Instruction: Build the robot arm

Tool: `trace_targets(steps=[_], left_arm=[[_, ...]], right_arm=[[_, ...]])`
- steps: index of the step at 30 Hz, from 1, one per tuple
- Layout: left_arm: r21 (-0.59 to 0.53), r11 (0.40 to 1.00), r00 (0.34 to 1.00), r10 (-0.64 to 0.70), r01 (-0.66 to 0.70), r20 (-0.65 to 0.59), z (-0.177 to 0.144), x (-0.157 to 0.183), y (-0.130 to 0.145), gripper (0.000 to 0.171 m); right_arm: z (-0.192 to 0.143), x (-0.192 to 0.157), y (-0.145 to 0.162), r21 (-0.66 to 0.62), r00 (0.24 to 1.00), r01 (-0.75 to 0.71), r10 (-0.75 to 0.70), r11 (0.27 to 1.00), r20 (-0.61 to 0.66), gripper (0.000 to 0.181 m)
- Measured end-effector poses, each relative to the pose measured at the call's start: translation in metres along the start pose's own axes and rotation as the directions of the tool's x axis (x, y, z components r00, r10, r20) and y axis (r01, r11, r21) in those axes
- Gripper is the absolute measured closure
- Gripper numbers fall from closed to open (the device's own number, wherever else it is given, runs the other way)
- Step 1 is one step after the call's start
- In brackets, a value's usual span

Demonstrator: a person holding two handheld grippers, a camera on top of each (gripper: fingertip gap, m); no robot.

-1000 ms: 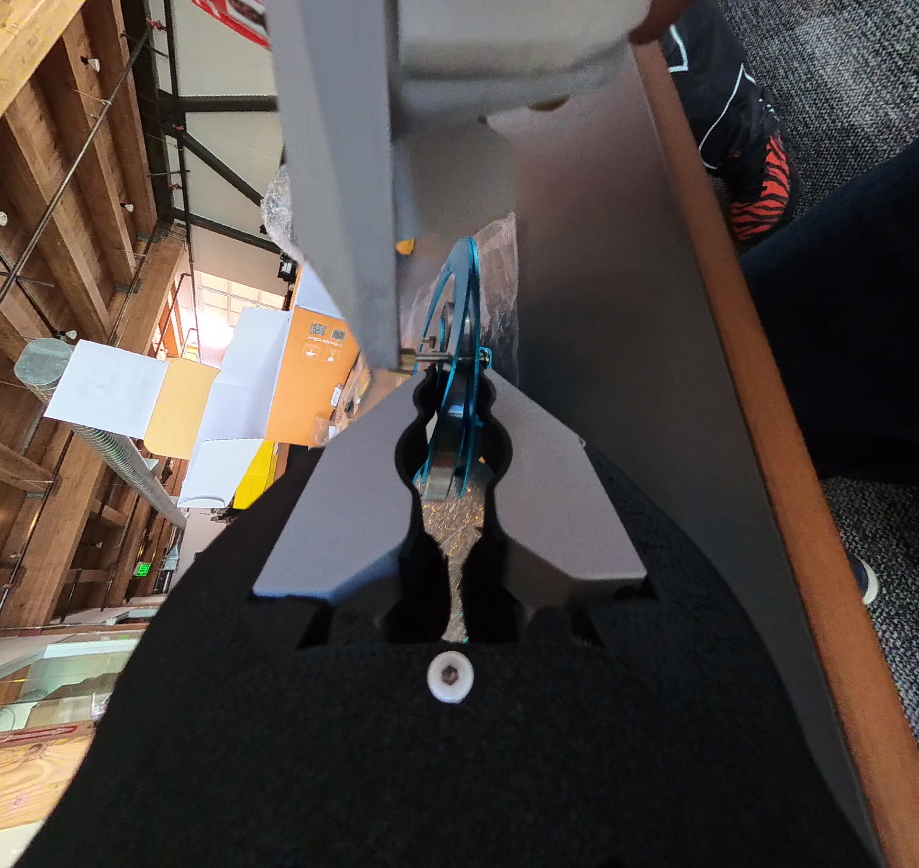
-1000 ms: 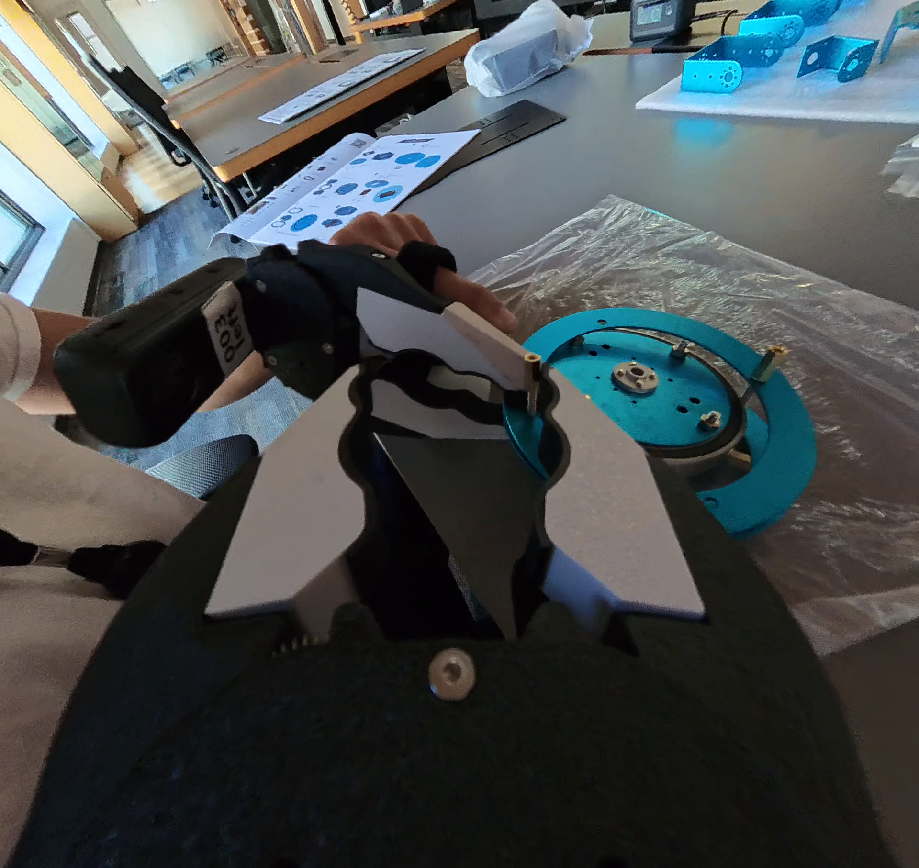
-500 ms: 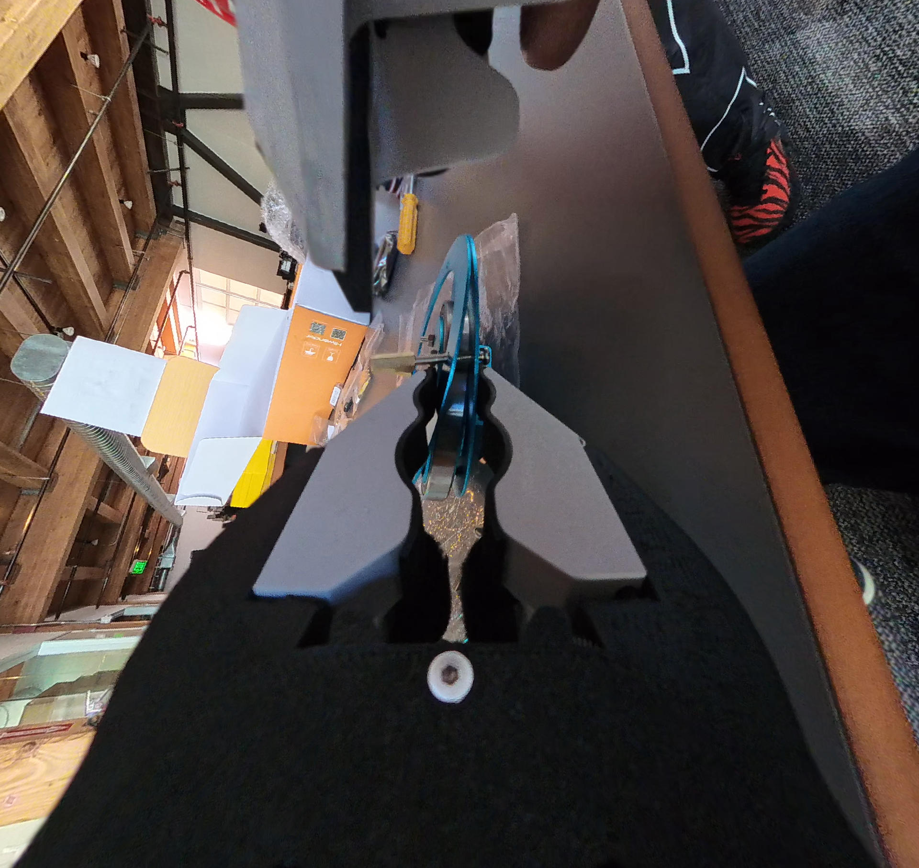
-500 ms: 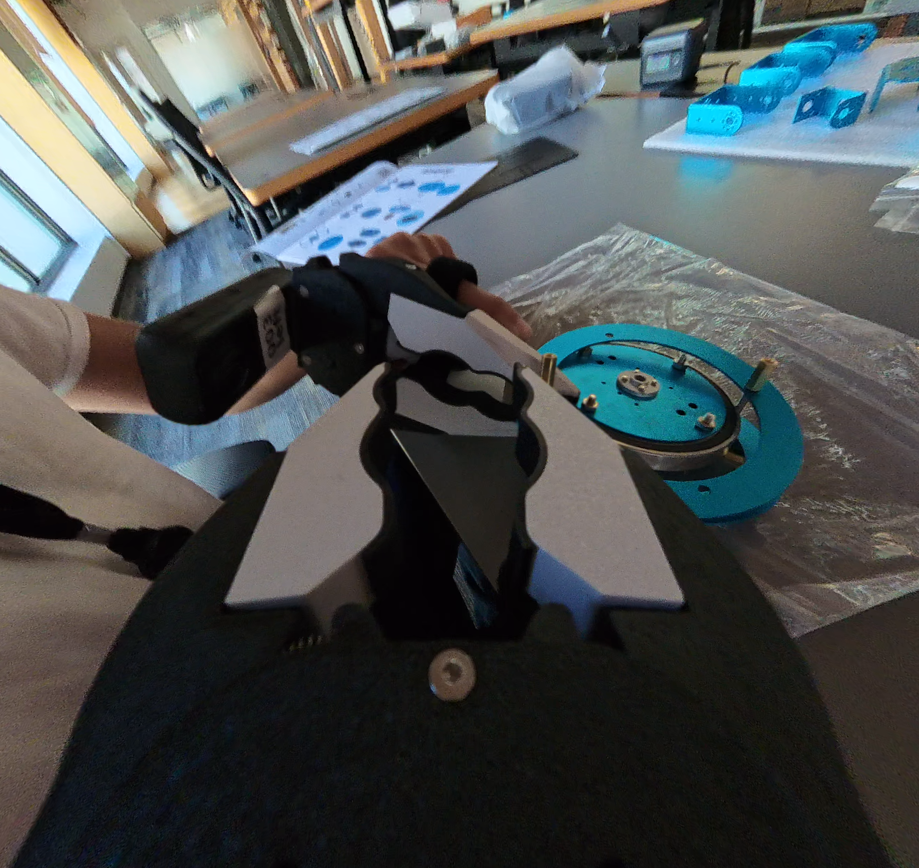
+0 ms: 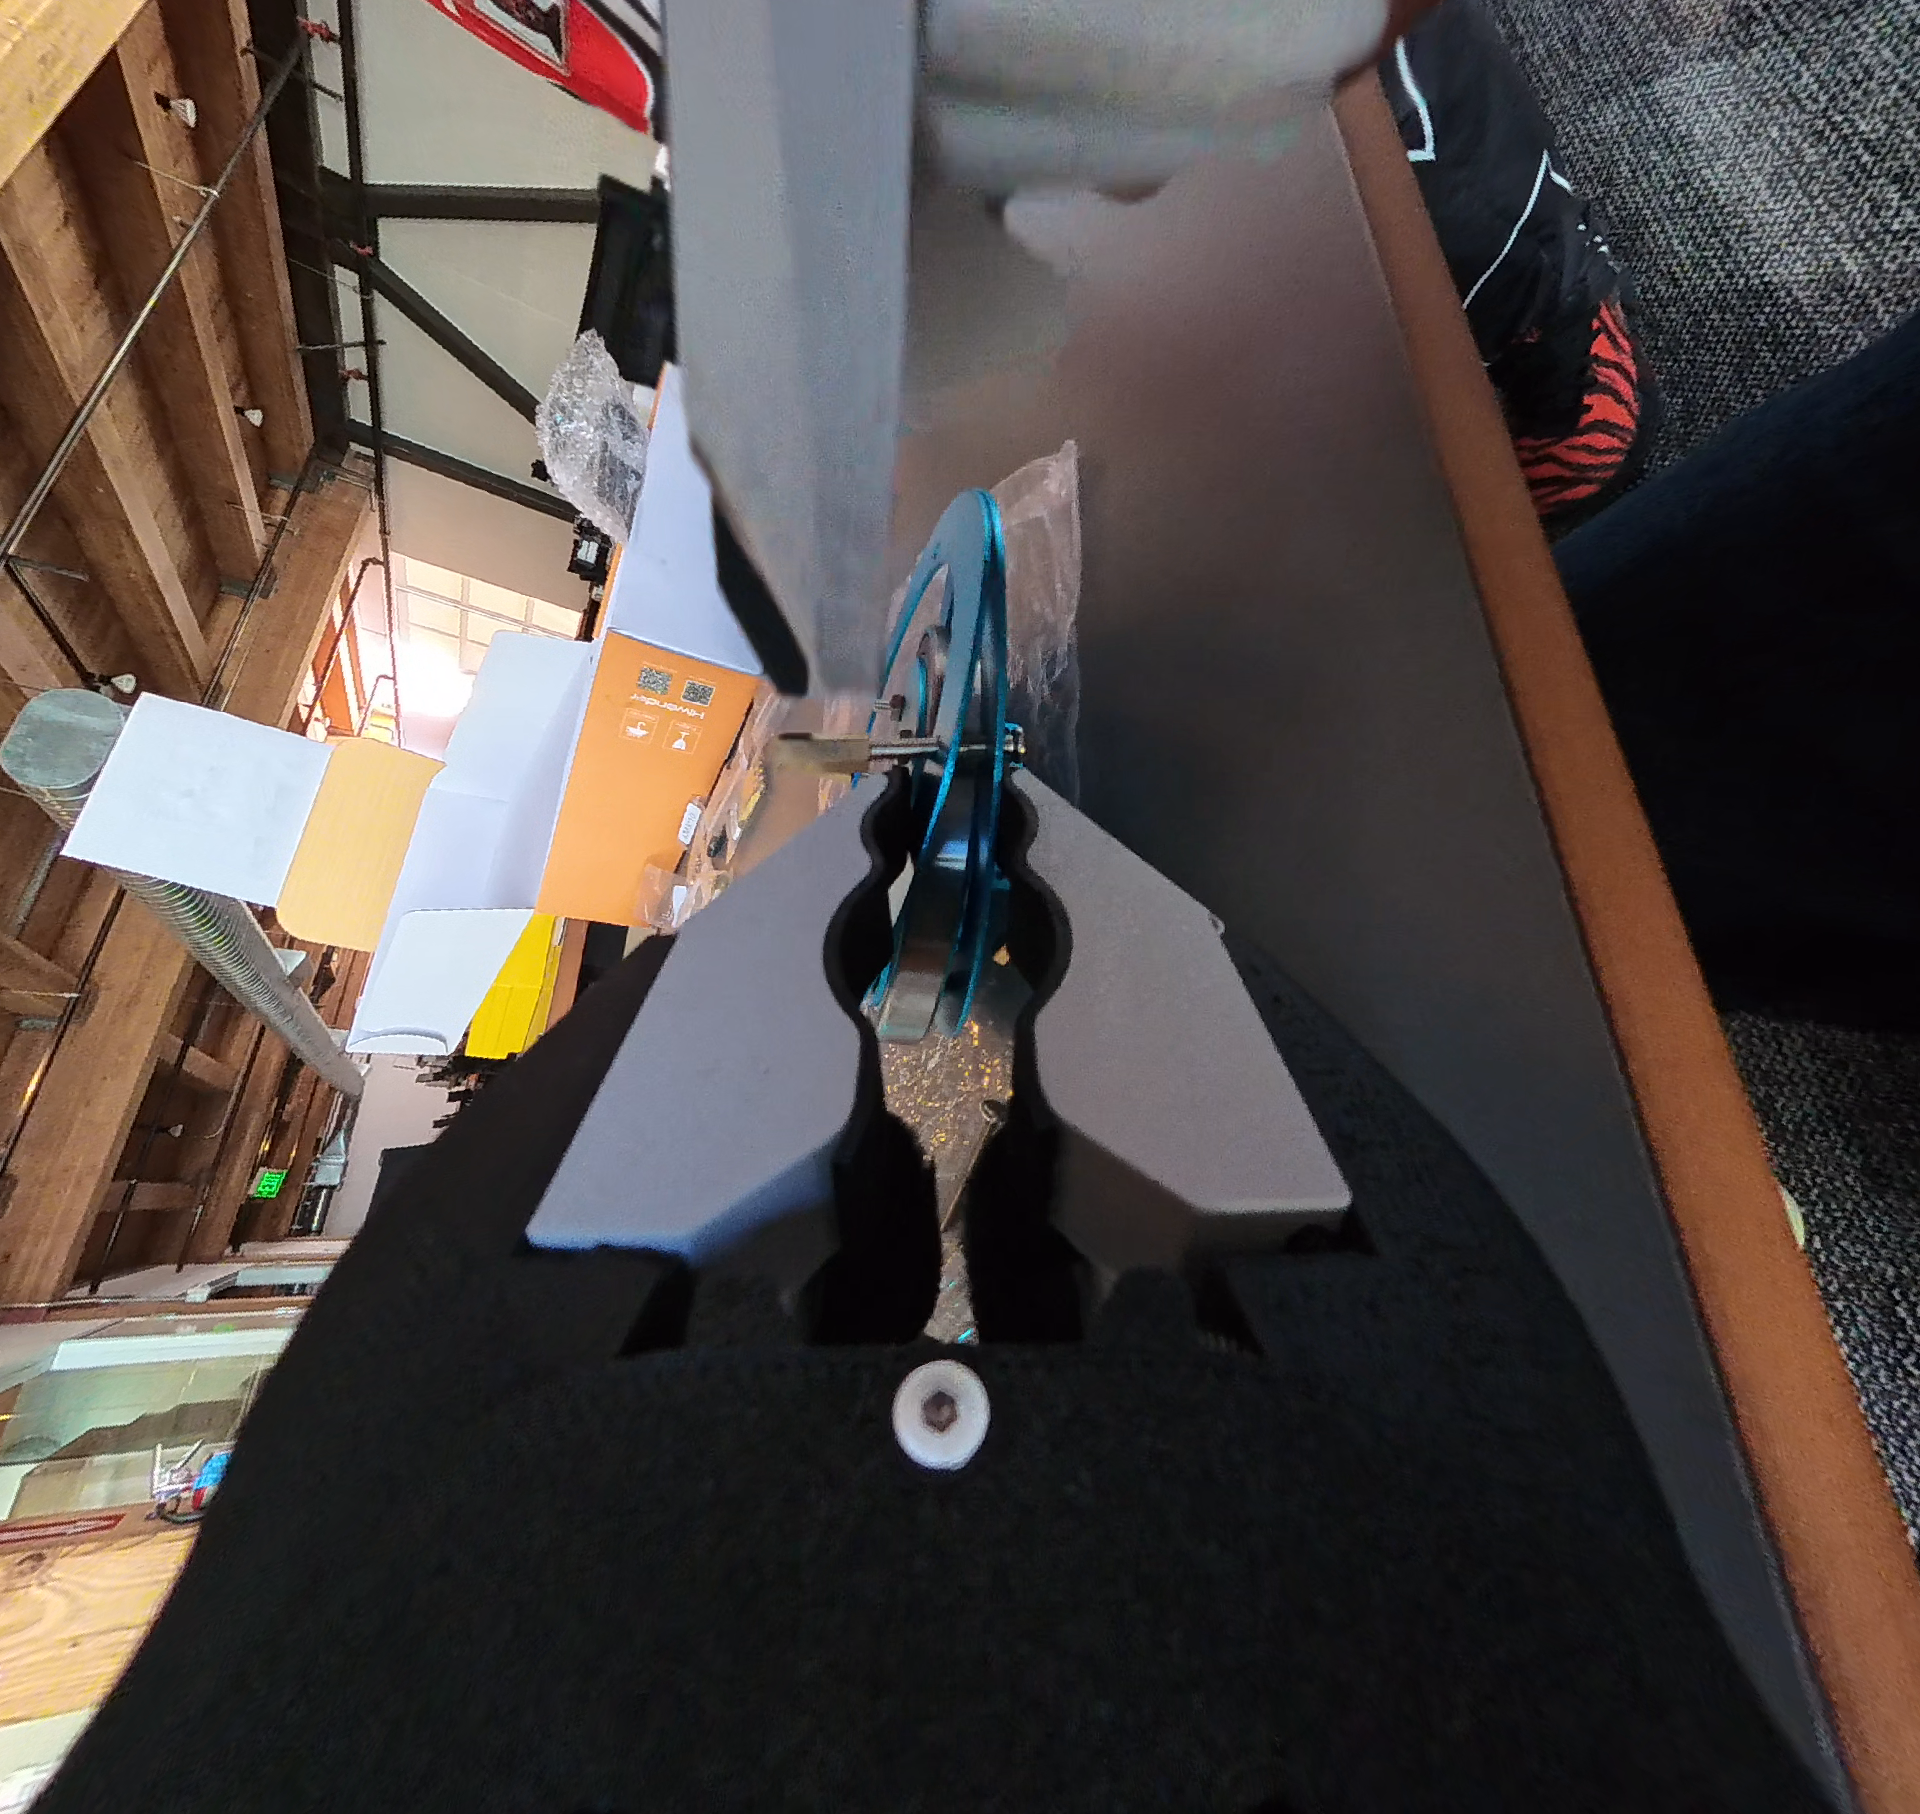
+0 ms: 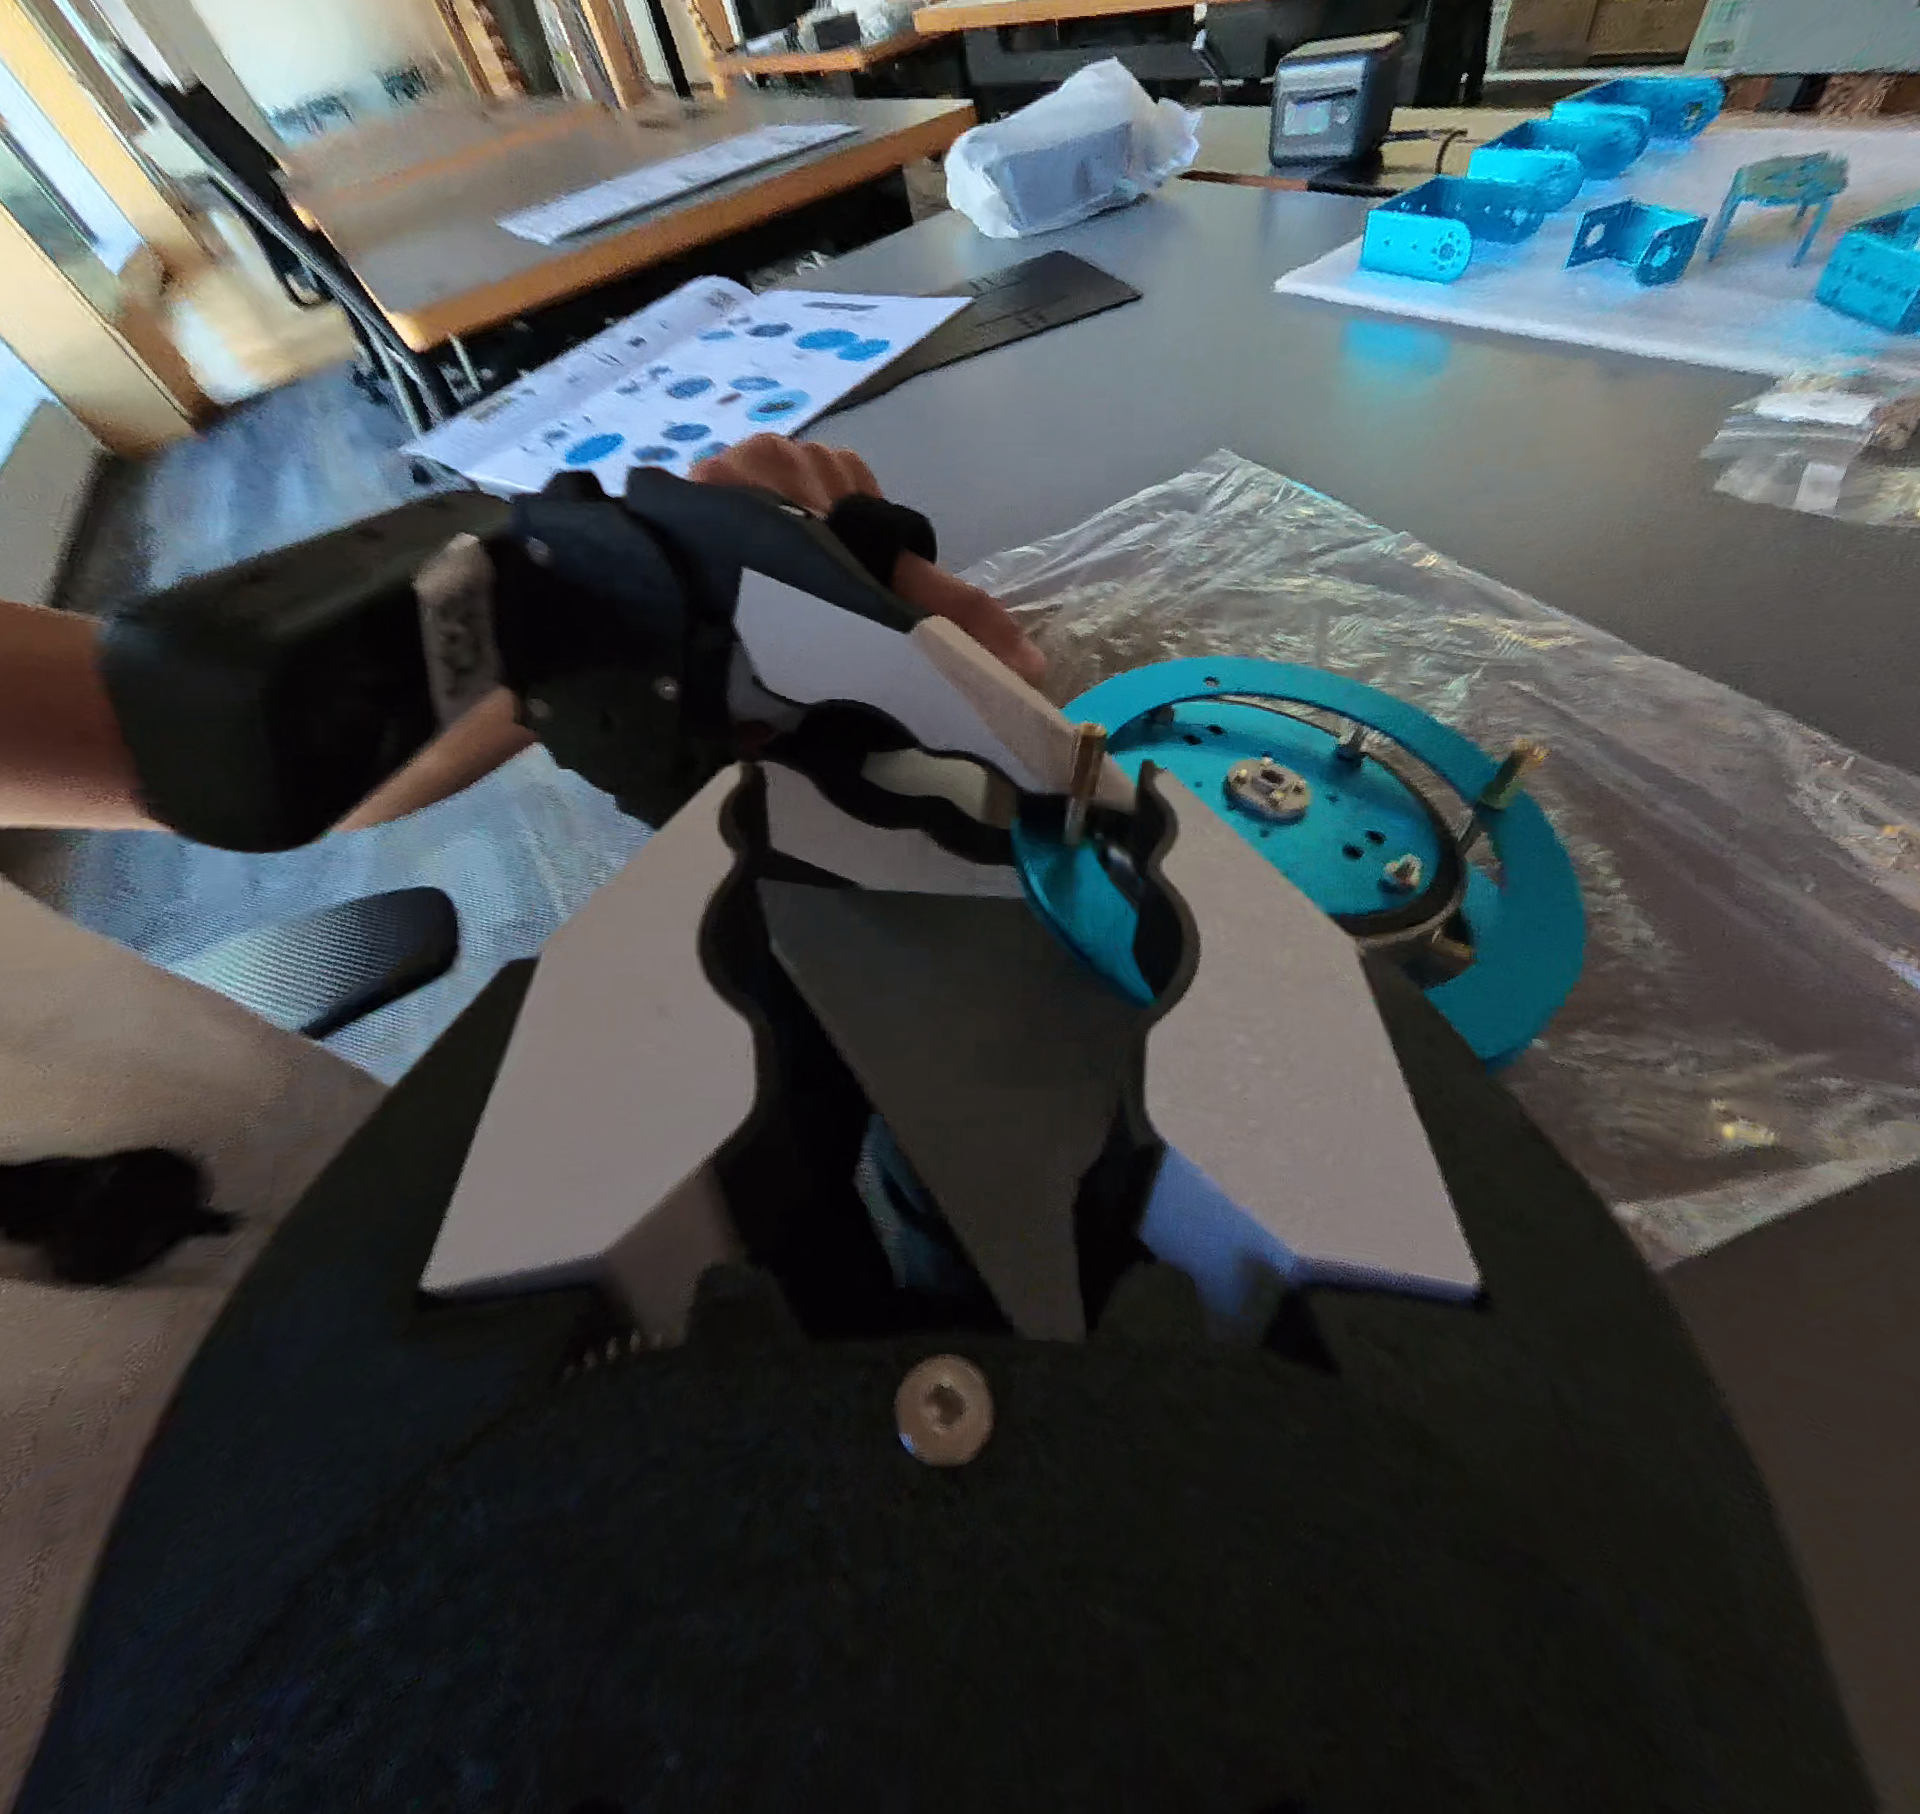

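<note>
While the blue turntable disc [image 6: 1340, 829] is lying on a clear plastic sheet [image 6: 1558, 642] on the grey table [image 6: 1299, 393], its near rim is pinched between the closed-down fingers of the left gripper [image 5: 951, 865], seemingly so that it is steadied. A brass standoff [image 6: 1083, 765] is seen standing on that rim just beside the pinch, with another standoff [image 6: 1512, 769] across the ring. The right gripper [image 6: 951, 891] is spread wide and nothing is held by it; it is poised over the near rim and the left gripper, with one fingertip [image 5: 821, 621] close above the standoff.
</note>
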State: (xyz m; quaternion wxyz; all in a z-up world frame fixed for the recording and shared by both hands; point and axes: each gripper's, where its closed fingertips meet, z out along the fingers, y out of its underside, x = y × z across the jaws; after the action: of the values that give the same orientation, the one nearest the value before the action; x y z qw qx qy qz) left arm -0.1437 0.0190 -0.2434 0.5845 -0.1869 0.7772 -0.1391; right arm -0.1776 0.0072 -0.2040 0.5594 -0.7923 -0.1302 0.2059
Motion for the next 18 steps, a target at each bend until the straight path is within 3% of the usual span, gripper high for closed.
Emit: trace_targets(steps=[3,6,7,8,11,15,18], left_arm=[[0.004,1.0,1.0,-0.008,0.008,-0.005,0.0,0.001,0.0,0.155],[0.024,0.999,0.999,-0.032,0.033,-0.022,0.0,0.002,-0.002,0.155],[0.03,0.999,0.999,-0.04,0.04,-0.023,0.0,0.002,-0.003,0.155],[0.029,0.999,0.999,-0.046,0.046,-0.018,0.0,0.001,-0.002,0.155],[0.026,0.997,0.997,-0.074,0.075,-0.008,0.001,-0.004,0.002,0.156],[0.04,0.992,0.993,-0.12,0.12,-0.013,0.0,-0.007,0.003,0.155],[0.031,0.991,0.991,-0.132,0.133,-0.019,0.001,-0.007,0.007,0.154]], right_arm=[[0.017,-0.002,0.007,-0.042,0.998,0.053,-0.051,0.998,0.038,0.109],[0.008,-0.011,0.009,-0.058,0.998,0.034,-0.031,0.998,0.059,0.108],[0.002,-0.012,0.011,-0.058,0.997,0.056,-0.053,0.997,0.054,0.111],[-0.004,-0.016,0.01,-0.04,0.994,0.086,-0.083,0.996,0.073,0.131],[-0.011,-0.013,0.004,0.0,0.995,0.077,-0.077,0.997,0.057,0.12],[0.007,0.0,0.01,-0.021,0.99,0.139,-0.139,0.99,0.023,0.102],[0.017,0.008,0.014,-0.02,0.984,0.18,-0.18,0.983,0.0,0.105]])
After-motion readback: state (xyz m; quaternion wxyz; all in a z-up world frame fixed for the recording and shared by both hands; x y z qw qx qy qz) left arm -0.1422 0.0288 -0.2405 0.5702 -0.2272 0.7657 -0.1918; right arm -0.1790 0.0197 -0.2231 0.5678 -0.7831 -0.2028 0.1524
